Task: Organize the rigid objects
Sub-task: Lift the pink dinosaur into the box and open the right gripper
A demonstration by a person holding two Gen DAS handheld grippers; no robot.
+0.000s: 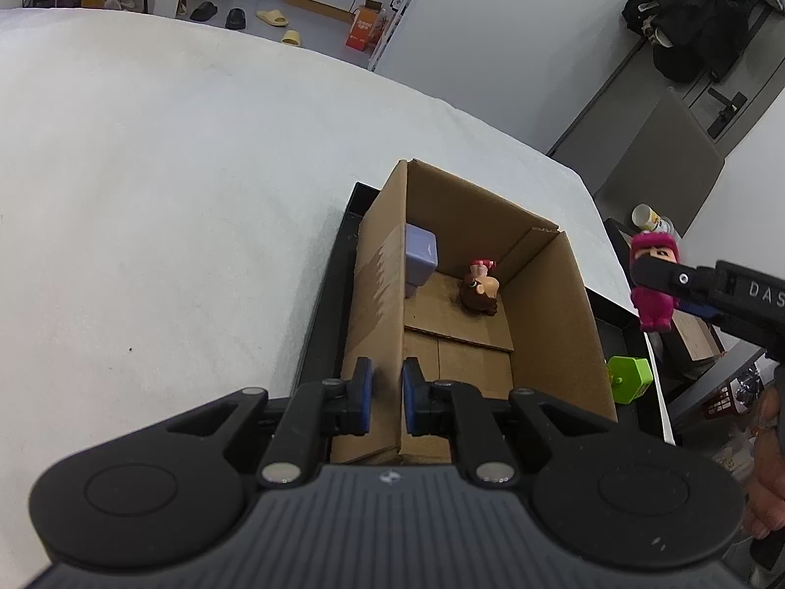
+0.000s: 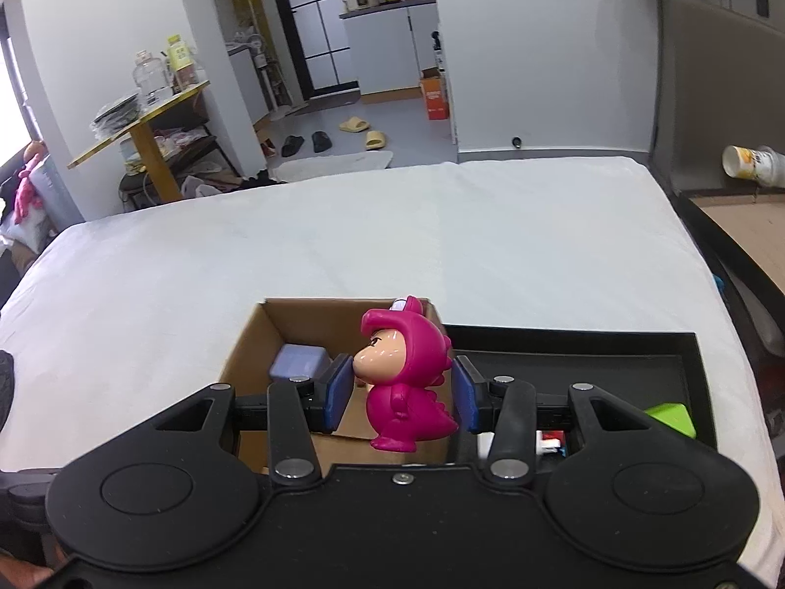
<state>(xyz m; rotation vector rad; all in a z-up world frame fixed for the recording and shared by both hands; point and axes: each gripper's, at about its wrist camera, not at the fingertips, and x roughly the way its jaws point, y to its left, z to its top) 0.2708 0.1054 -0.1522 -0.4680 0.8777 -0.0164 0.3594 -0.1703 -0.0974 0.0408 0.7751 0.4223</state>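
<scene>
My right gripper (image 2: 402, 392) is shut on a pink dinosaur-suit figurine (image 2: 407, 383) and holds it upright above the near right part of the open cardboard box (image 2: 245, 343). In the left wrist view the figurine (image 1: 652, 284) hangs to the right of the box (image 1: 554, 324). My left gripper (image 1: 387, 397) is shut on the box's near left wall. Inside the box lie a lavender cube (image 1: 419, 255) and a brown-haired doll figure (image 1: 481, 289). The cube also shows in the right wrist view (image 2: 297, 361).
The box stands in a black tray (image 2: 638, 348) on a white-covered table (image 1: 147, 196). A green block (image 1: 628, 378) lies in the tray right of the box, with small red and white items (image 2: 549, 441) nearby. A chair and side table stand to the right.
</scene>
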